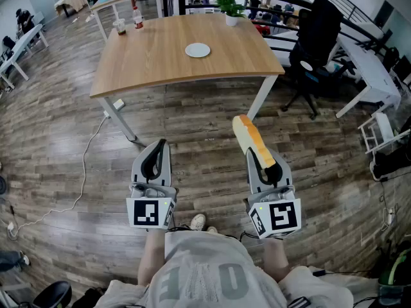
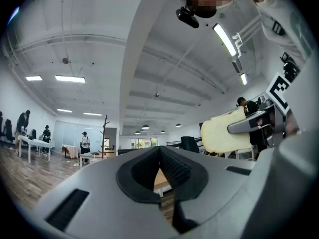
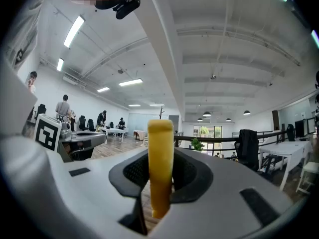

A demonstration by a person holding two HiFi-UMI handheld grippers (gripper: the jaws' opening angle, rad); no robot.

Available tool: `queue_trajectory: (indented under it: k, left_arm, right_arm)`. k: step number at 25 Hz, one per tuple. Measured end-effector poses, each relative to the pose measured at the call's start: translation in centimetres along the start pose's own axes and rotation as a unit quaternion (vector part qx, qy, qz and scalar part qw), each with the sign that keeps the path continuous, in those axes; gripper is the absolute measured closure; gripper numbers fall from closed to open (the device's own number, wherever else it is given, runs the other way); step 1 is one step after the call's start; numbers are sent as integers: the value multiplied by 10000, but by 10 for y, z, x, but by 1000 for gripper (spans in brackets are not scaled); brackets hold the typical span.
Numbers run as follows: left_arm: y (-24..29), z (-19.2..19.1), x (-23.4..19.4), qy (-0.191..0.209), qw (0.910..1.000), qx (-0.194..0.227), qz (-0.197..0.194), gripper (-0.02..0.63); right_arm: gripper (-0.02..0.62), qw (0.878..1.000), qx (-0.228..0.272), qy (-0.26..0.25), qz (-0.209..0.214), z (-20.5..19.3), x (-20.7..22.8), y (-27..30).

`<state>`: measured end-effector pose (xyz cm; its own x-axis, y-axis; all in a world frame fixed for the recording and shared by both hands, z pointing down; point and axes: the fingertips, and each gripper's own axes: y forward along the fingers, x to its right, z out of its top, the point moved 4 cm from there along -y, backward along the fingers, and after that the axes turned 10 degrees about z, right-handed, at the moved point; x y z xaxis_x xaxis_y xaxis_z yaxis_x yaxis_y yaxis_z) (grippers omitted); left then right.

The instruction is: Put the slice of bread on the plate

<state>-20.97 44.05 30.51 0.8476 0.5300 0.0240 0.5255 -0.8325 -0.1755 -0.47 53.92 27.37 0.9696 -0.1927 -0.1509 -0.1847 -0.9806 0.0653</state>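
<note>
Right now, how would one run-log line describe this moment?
right gripper: fingers shut on bread slice | left gripper: fingers shut, empty | plate: on wooden table | status: bread slice not yet placed

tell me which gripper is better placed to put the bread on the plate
Right. The right gripper is clamped on the slice of bread, while the left gripper is shut and empty. Both are well short of the plate on the table.
</note>
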Motion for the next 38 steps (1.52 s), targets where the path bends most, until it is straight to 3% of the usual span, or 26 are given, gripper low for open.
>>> queue_trajectory:
  k: [4, 10, 15, 22, 26, 38]
  left_arm:
    - [18, 26, -28, 467, 9989, 43, -15, 598]
    - [54, 39, -9, 571, 9979, 231, -202, 598]
    - [61, 30, 6, 402, 9978, 326, -416, 598]
    - [33, 8, -46, 311, 9993, -138, -123, 598]
    - [51, 6, -71, 303, 9994, 152, -42, 598]
    - [139, -10, -69, 230, 9994, 202, -168, 598]
  right_arm:
    - [503, 9975, 566, 377, 203, 13, -12, 26]
    - [503, 9975, 468, 522, 133, -5, -16, 29]
    - [503, 9975, 389, 578, 130, -23, -18, 33]
    - [503, 9954, 279, 908, 153, -29, -35, 57]
    - [503, 9941, 390, 978, 249, -22, -40, 80]
    - [503, 9937, 457, 1028, -8, -29, 28, 140]
